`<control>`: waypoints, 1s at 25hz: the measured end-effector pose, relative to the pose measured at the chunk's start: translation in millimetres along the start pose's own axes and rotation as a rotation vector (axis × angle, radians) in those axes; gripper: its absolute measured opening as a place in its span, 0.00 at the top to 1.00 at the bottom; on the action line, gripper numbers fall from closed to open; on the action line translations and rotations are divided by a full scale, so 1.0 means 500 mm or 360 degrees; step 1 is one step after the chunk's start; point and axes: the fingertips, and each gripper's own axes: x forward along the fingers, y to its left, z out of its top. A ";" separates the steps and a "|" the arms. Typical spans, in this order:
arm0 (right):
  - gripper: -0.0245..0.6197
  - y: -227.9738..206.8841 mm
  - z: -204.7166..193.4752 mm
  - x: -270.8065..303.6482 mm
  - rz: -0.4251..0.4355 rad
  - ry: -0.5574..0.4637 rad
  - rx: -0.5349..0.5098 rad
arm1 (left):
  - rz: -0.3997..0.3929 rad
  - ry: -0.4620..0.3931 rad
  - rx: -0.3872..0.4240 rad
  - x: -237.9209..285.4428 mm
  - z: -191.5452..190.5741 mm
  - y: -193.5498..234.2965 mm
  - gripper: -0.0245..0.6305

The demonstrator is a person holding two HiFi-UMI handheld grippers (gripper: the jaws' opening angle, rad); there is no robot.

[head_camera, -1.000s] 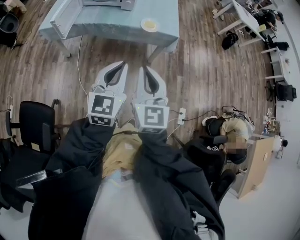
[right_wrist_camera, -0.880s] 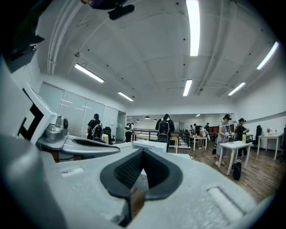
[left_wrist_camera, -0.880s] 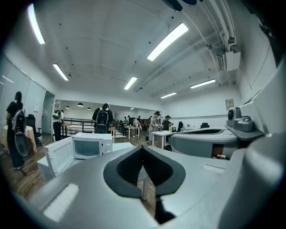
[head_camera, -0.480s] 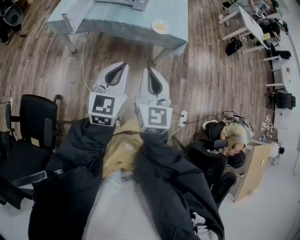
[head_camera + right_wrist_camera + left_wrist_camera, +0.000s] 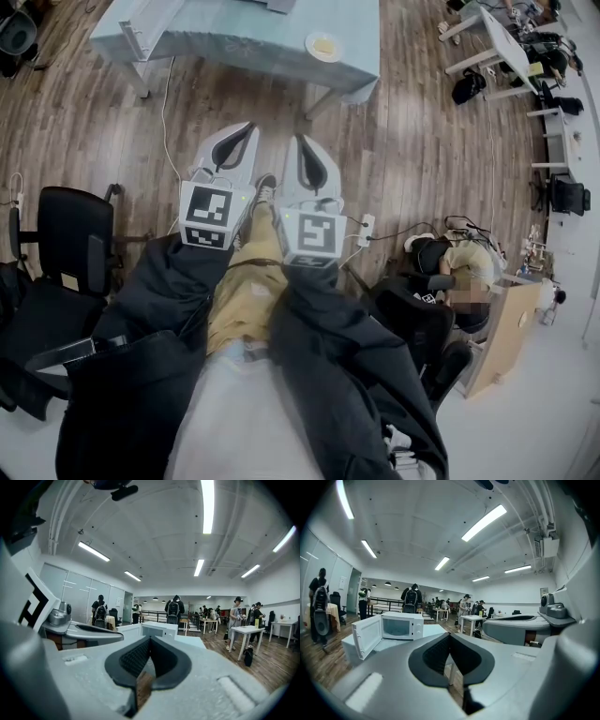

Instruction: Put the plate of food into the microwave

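Observation:
The plate of food [image 5: 324, 46], a white plate with yellowish food, sits near the right end of a table with a pale blue cloth [image 5: 234, 42]. In the left gripper view the white microwave [image 5: 401, 625] stands on that table with its door [image 5: 365, 637] swung open to the left. The microwave [image 5: 159, 630] also shows straight ahead in the right gripper view. My left gripper [image 5: 249, 127] and right gripper [image 5: 293, 139] are held side by side above the wooden floor, well short of the table. Both are shut and hold nothing, their pads meeting at the tips [image 5: 450, 635] [image 5: 150, 639].
A black office chair [image 5: 66, 248] stands at the left, and a power strip [image 5: 362, 232] with cables lies on the floor to the right. A seated person [image 5: 459, 267] is at the right, with desks [image 5: 506, 37] beyond. Several people stand at the back of the room [image 5: 411, 597].
A tan trouser leg and a shoe have come forward between the grippers. The table and plate have shifted to the right in the view. Both grippers stay shut.

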 end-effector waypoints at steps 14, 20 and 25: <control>0.97 -0.088 -0.009 0.189 0.0101 -0.0034 0.0073 | 0.0119 0.0028 0.0065 0.165 0.031 0.097 0.96; 0.97 -0.170 -0.019 0.297 0.0132 0.0000 0.0097 | 0.0135 0.0070 0.0046 0.289 0.041 0.120 0.96; 0.97 -0.225 -0.023 0.377 0.0143 0.0017 0.0133 | 0.0189 0.0084 0.0008 0.370 0.057 0.151 0.96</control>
